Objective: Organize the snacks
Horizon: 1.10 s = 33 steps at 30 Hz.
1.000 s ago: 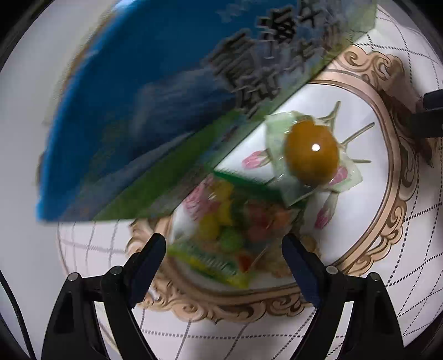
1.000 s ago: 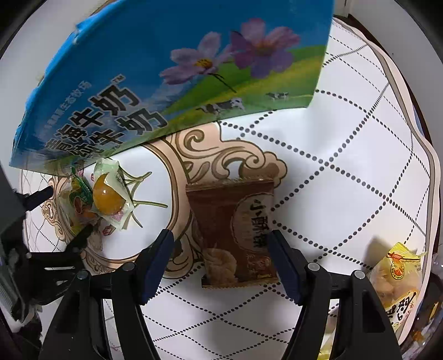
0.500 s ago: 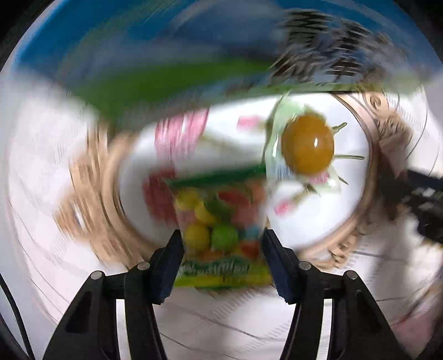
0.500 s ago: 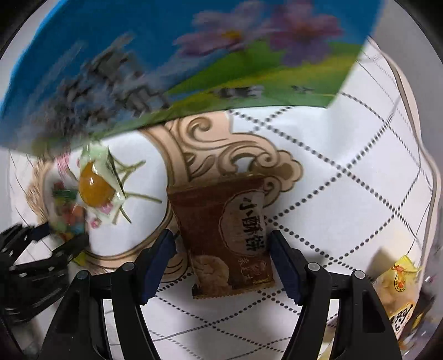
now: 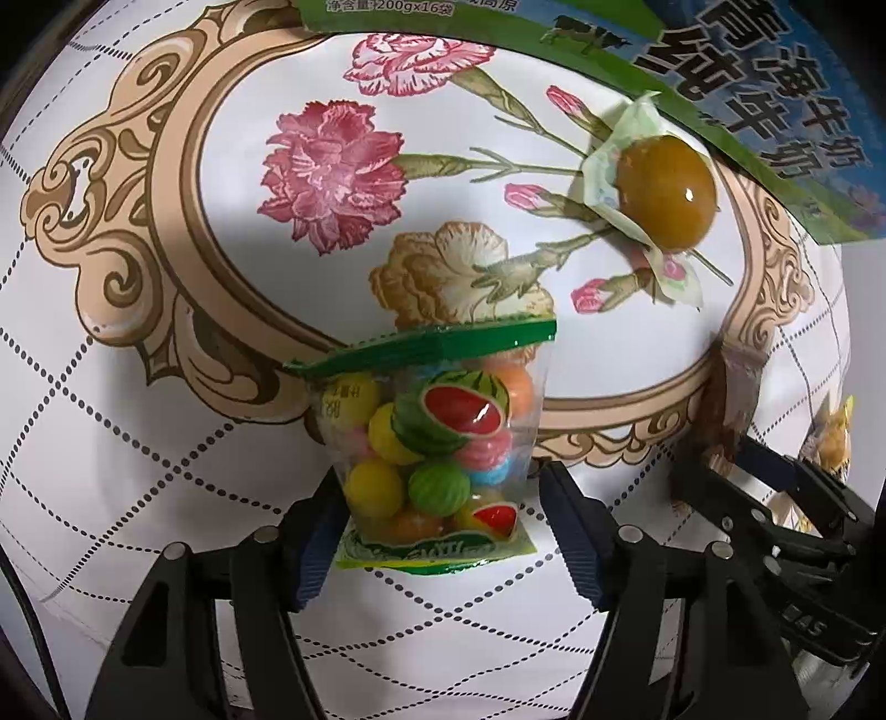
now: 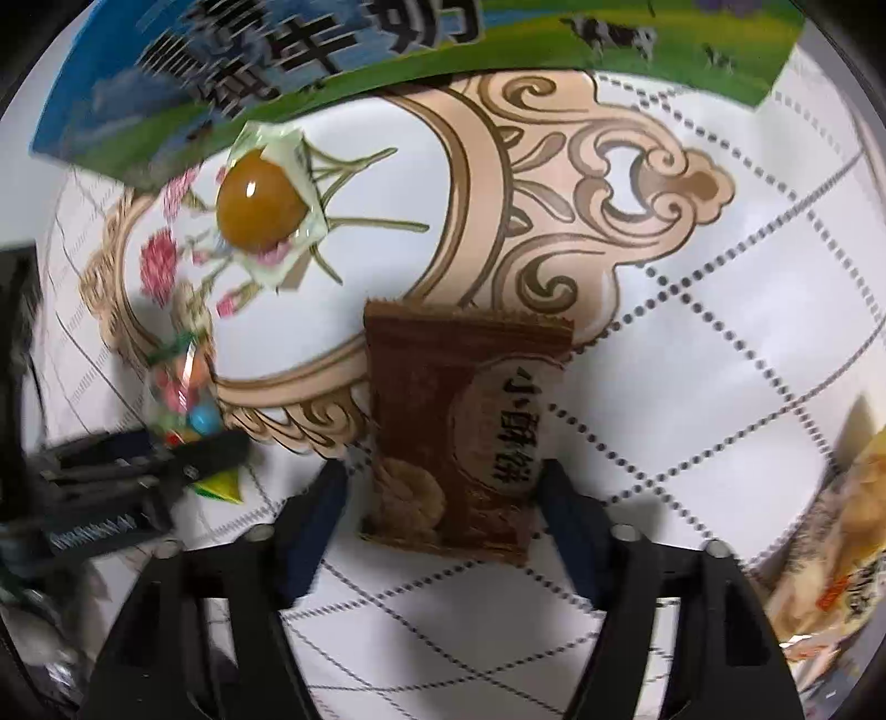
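Down on the tabletop [image 5: 138, 454], a clear candy bag [image 5: 432, 443] with a green seal lies flat, full of coloured balls, some striped like watermelon. The left gripper [image 5: 437, 531] straddles its lower half; its fingers [image 5: 318, 548] have just been spreading apart, the left pad touches or nearly touches the bag's edge, the right pad stands clear, so the bag is not clamped. Only the left wrist view shows the bag's print and the big pink carnations on the cloth.

Beside it, a brown biscuit packet [image 6: 465, 432] lies flat across the beige scrolled frame printed on the cloth. The right gripper [image 6: 443, 515] is set over its lower end; its fingers [image 6: 570, 515] have just been widening, and small gaps show on both sides, so nothing is grasped. Only the right wrist view shows this packet's face; the left view catches just a brown sliver behind the right gripper's black arms.

Both views show a wrapped amber jelly [image 5: 664, 191] further in, its wrapper meeting the lower edge of a blue and green milk carton [image 6: 387, 50] in the picture. A yellow snack bag [image 6: 841, 554] lies toward the tabletop's right edge, blurred. White cloth with dotted diamond lines covers the surface; the room cannot be seen.
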Each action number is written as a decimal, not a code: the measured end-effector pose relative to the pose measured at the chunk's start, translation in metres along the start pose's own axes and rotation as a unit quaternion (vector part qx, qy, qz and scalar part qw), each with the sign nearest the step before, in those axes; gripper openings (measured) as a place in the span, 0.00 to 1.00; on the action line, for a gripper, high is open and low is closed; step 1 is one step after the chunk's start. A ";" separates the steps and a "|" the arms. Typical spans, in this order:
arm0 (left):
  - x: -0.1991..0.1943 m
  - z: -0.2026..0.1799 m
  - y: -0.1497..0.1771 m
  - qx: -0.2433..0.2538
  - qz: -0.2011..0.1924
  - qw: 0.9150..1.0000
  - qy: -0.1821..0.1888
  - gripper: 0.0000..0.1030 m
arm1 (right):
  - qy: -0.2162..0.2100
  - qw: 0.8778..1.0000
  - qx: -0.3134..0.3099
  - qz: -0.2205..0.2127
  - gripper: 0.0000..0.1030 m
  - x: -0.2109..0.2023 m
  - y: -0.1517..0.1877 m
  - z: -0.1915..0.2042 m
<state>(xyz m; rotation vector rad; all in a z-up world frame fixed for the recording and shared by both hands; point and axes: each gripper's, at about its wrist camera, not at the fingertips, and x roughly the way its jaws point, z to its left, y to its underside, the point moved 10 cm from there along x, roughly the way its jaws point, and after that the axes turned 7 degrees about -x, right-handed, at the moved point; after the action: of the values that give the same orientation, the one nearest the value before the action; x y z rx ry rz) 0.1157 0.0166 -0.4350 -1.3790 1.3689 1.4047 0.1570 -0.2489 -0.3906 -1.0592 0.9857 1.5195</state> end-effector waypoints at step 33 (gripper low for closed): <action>-0.159 -0.120 -0.033 0.050 -0.158 0.983 0.076 0.46 | -0.019 0.980 -0.022 -0.196 0.57 -0.132 -0.057 0.058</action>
<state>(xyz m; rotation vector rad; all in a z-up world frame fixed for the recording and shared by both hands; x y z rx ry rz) 0.1971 -0.0666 -0.2701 -1.5826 1.2294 1.0278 0.2203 -0.2198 -0.2520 -1.1721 0.6698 1.2353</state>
